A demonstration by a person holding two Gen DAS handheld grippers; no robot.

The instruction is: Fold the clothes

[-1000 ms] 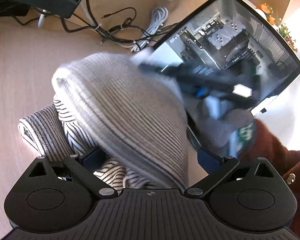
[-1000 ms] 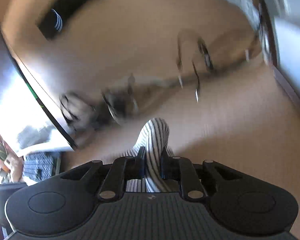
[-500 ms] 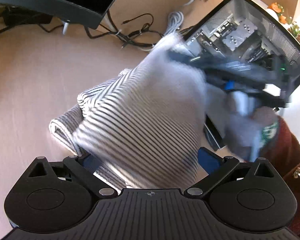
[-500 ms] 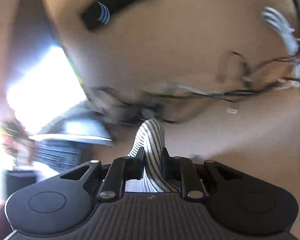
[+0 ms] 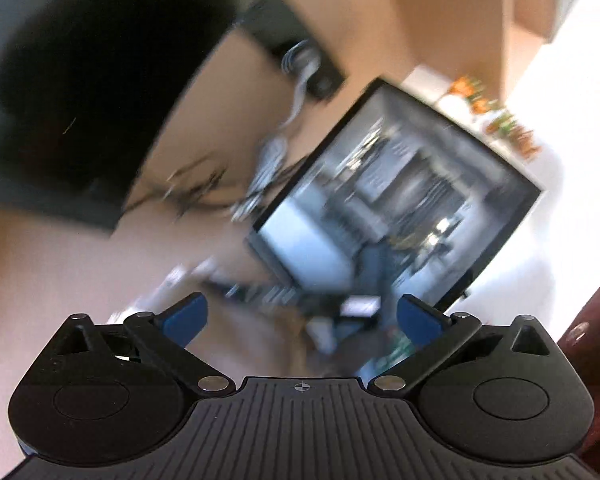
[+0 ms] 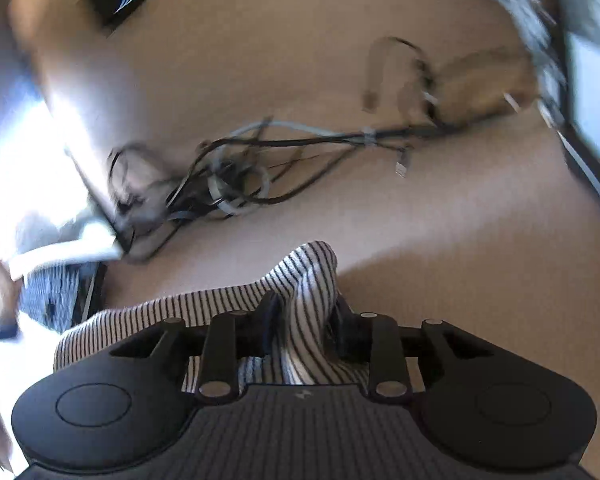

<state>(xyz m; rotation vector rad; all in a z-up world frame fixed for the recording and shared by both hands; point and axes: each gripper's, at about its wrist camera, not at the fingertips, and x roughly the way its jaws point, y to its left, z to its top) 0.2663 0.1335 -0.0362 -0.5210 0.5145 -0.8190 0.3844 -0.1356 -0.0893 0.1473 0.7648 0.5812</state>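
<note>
A white garment with thin black stripes point(image 6: 300, 296) is pinched in my right gripper point(image 6: 304, 312), whose jaws are shut on a fold of it just above the tan table point(image 6: 440, 240); the cloth spreads left under the gripper body. My left gripper point(image 5: 300, 316) is open and empty, its blue pads point(image 5: 184, 316) wide apart. The left wrist view is heavily blurred, and the garment is not clear there.
A tangle of black and grey cables point(image 6: 228, 176) lies on the table ahead of the right gripper. An open computer case point(image 5: 400, 208) stands ahead of the left gripper, with white cables point(image 5: 272, 152) beside it and a dark monitor point(image 5: 92, 92) at left.
The left wrist view has swung up and away from the striped garment, which filled it before. The right gripper still holds its fold, and more cloth now spreads at its left.
</note>
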